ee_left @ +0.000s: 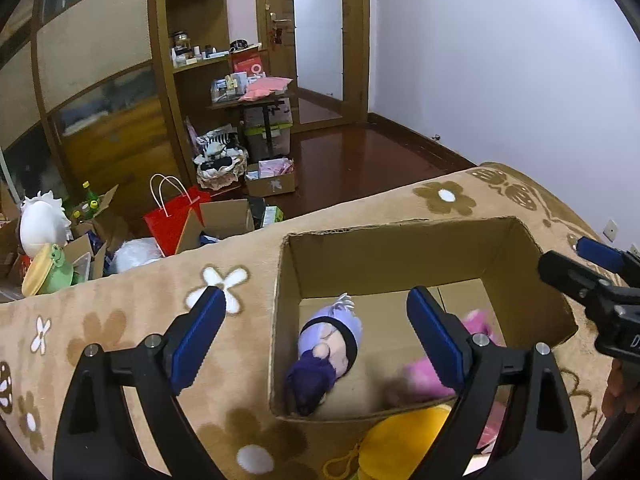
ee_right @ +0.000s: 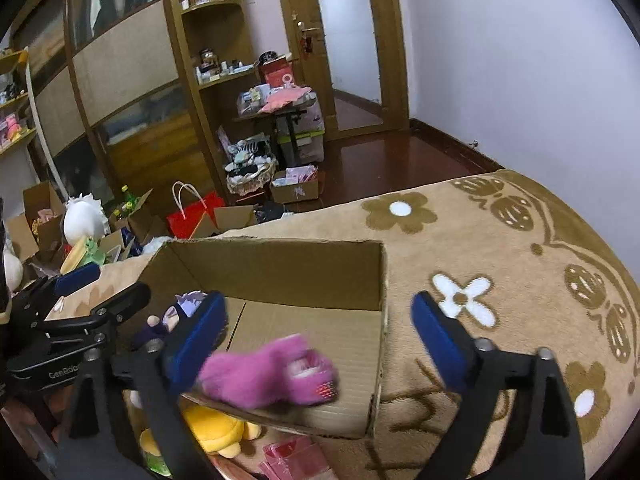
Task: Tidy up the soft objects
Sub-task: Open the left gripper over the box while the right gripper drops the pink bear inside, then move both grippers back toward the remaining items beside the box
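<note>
An open cardboard box [ee_left: 400, 252] [ee_right: 280, 268] stands on a tan flowered blanket. Inside lies a purple-haired plush doll [ee_left: 328, 344], partly seen in the right wrist view [ee_right: 180, 312]. A pink fuzzy plush [ee_right: 272, 376] is blurred in the air over the box's near edge, free of both grippers; it also shows in the left wrist view [ee_left: 424, 380]. My left gripper [ee_left: 312, 336] is open above the box's left wall. My right gripper [ee_right: 320, 340] is open and empty above the box. A yellow plush [ee_left: 404, 440] [ee_right: 212, 428] lies in front of the box.
The blanket [ee_right: 500, 280] covers a bed that ends at dark wood floor [ee_left: 360, 160]. On the floor are cardboard boxes, a red bag [ee_left: 172, 216], a white and a green plush [ee_left: 44, 248], and a basket. A pink packet [ee_right: 296, 460] lies near the yellow plush.
</note>
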The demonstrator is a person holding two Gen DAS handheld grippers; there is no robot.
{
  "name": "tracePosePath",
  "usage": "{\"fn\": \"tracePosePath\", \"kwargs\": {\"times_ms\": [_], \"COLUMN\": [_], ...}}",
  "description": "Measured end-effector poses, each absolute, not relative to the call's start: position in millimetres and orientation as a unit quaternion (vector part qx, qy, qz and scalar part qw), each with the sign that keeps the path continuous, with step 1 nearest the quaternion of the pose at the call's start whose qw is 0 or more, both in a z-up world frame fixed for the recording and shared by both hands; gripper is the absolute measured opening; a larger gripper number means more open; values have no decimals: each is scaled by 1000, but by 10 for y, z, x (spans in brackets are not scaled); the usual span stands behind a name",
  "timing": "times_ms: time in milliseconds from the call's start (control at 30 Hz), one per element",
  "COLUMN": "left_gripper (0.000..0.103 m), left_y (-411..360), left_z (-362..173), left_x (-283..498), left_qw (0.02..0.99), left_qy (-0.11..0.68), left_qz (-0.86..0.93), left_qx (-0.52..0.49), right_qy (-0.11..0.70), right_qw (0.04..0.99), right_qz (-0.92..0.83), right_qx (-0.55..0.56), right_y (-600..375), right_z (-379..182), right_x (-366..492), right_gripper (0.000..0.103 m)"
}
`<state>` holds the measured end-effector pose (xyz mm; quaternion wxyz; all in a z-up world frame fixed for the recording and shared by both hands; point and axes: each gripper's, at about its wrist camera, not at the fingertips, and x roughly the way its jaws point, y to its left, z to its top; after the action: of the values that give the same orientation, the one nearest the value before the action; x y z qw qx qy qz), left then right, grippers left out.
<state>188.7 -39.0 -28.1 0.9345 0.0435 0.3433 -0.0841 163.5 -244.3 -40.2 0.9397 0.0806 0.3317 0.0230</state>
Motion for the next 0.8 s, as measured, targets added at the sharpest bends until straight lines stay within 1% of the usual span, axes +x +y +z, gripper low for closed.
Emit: {"fn": "tracePosePath", "kwargs": {"times_ms": [33,100,567,800], "left_gripper": [98,100,101,101], "left_y": [-374,-346,-190,-125], "left_z": [-263,-206,-11,-2], "left_x": [1866,1815,1398,1102], "left_qw": [935,936,930,929], "left_qy": [343,340,358,363], "left_qz": [-82,-79,-74,-62], "left_qx": [42,40,42,43], "right_qy": [329,326,332,355], "right_qw": [940,940,936,925], "right_qz": [21,22,7,13], "right_qx": [84,94,114,133], "right_y": [-2453,-2476,-2481,-2457], "right_z": [-386,-345,-239,-237], "right_x": [1620,1574,1217,1035], "right_gripper": [103,103,103,103]}}
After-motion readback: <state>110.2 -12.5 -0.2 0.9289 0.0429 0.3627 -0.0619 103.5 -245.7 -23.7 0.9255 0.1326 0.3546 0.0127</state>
